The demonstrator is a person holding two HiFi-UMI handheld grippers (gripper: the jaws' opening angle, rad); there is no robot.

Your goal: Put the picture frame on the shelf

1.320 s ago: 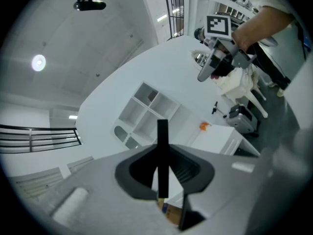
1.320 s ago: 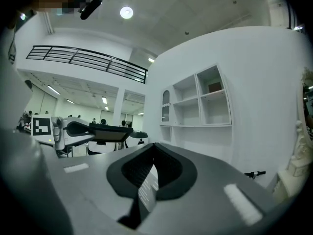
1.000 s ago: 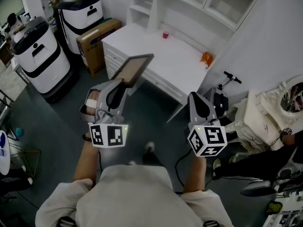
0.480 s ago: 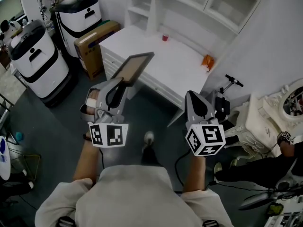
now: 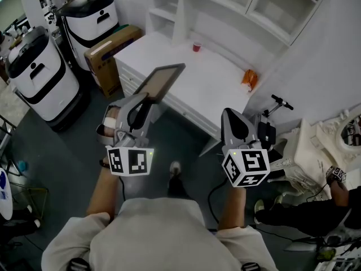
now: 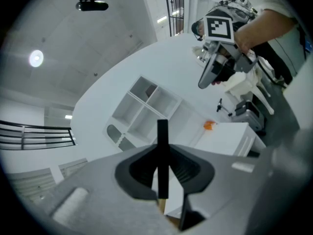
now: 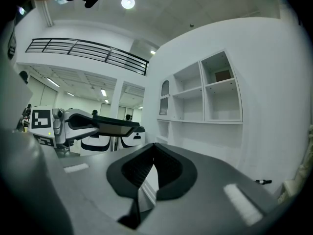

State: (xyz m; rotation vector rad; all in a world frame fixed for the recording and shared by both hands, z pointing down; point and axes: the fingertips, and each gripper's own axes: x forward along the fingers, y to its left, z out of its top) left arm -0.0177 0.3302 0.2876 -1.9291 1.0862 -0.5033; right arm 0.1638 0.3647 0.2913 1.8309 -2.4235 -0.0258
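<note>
A tall white shelf unit (image 5: 225, 4) stands along the back edge of a white desk with drawers (image 5: 214, 78). The dark-rimmed, brown-faced picture frame (image 5: 163, 82) is tilted in the air over the desk's front edge, its lower edge pinched between the left gripper's (image 5: 145, 99) jaws. The right gripper (image 5: 230, 115) hangs before the front edge, jaws pressed together, empty. A crumpled orange thing (image 5: 249, 79) lies at the right edge, and a small red cup (image 5: 197, 47) stands near the back edge.

Closed right gripper (image 7: 154, 147) before white shelf (image 7: 208, 94)
</note>
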